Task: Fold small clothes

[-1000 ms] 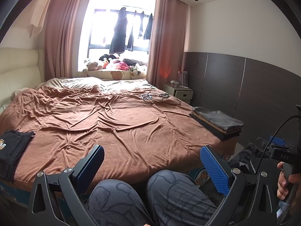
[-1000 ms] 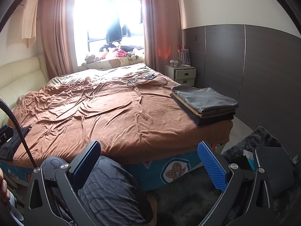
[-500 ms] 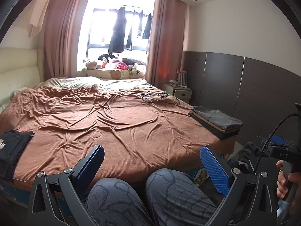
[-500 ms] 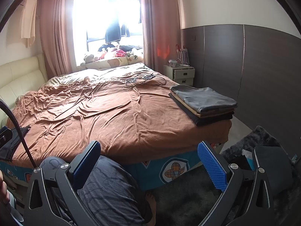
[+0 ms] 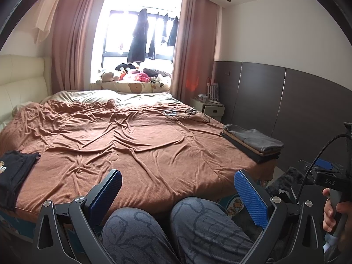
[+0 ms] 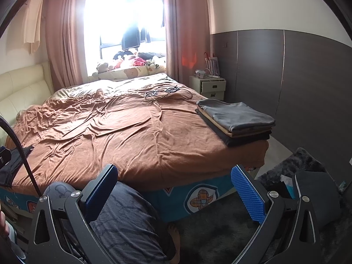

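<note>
- Hovering over the person's knees (image 5: 176, 231), the left gripper (image 5: 178, 194) has its blue pads spread wide with nothing between them.
- The right gripper (image 6: 173, 192) is likewise wide apart and empty, above a leg (image 6: 123, 226) at the bed's (image 6: 132, 136) near edge.
- A stack of folded clothes (image 6: 235, 121) lies ahead and right of the right gripper, on the bed's right corner.
- A black garment (image 5: 13, 176) lies ahead and far left of the left gripper, on the brown blanket.
- A hand (image 5: 334, 211) holds the other gripper's handle at the left view's right edge.
</note>
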### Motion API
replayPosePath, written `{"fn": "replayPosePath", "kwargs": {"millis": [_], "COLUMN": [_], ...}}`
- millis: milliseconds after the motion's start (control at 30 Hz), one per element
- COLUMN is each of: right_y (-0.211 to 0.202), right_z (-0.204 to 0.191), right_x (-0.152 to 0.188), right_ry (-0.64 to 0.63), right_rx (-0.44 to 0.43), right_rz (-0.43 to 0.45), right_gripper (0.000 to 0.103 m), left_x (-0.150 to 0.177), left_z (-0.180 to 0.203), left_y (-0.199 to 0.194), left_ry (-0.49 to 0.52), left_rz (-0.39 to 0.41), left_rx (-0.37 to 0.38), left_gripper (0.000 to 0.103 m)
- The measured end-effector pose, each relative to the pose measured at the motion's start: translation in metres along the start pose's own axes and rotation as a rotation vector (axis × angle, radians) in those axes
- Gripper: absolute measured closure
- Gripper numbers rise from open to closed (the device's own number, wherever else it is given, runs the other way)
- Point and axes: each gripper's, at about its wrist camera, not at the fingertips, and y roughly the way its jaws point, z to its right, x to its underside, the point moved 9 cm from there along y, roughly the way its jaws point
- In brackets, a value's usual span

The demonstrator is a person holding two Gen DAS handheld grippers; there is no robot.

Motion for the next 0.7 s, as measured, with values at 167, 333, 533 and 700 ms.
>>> {"fn": "replayPosePath", "kwargs": {"millis": [167, 333, 533, 700], "right_y": [-0.0014, -0.0016, -0.0016, -0.0024], "right_z": [0.0014, 0.0024, 0.0024, 0.0060], "right_x": [-0.0004, -0.0016, -0.0017, -0.0031], "right_ry": [-0.006, -0.013, -0.014, -0.018], "right_rx": [0.004, 0.004, 0.007, 0.007], "right_rz": [0.004, 0.007, 0.008, 0.011], "right_gripper": [0.000, 0.000, 0.000, 0.000], "left_x": [-0.0002, 0.0000, 0.0010, 0.0009], "left_z": [0.0020, 0.0013, 0.0044, 0.0040], "left_y": [-0.0001, -0.0005, -0.0021, -0.0020], "left_ry": [-0.001, -0.002, -0.004, -0.003], "left_rz": [0.001, 0.001, 0.000, 0.001], "left_rx": [-0.002, -0.001, -0.001, 0.000], "left_gripper": [0.000, 0.000, 0.000, 0.000]}}
